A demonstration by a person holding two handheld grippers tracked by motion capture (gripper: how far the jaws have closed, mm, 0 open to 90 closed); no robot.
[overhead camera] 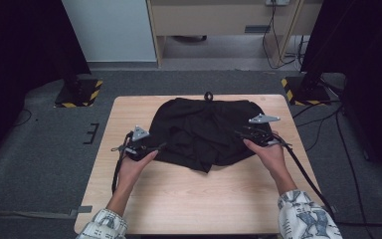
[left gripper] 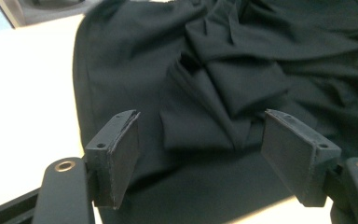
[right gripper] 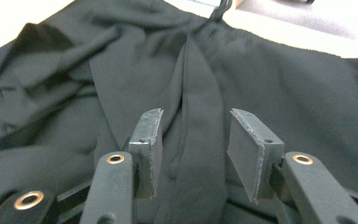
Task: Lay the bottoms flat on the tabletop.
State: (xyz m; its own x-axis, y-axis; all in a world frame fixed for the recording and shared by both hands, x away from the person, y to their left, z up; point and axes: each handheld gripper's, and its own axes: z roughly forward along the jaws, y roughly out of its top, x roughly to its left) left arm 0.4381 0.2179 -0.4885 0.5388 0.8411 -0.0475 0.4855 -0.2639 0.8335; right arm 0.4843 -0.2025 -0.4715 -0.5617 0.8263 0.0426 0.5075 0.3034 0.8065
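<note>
A pair of black shorts (overhead camera: 206, 129) lies crumpled on the far half of the wooden table (overhead camera: 189, 199), with a drawstring loop (overhead camera: 208, 95) at its far edge. My left gripper (overhead camera: 156, 147) sits at the garment's left hem. In the left gripper view it (left gripper: 200, 154) is open, hovering over folded cloth (left gripper: 223, 93) with nothing pinched. My right gripper (overhead camera: 239, 133) rests on the garment's right side. In the right gripper view its (right gripper: 196, 144) jaws straddle a raised ridge of fabric (right gripper: 196, 88), and a gap shows between the pads and the cloth.
Bare tabletop stretches between the shorts and the near edge. Two dark stands with yellow-black striped bases (overhead camera: 79, 92) (overhead camera: 303, 89) flank the table's far corners. Cables (overhead camera: 328, 124) run over the floor at the right. A pale cabinet (overhead camera: 219, 20) stands at the back.
</note>
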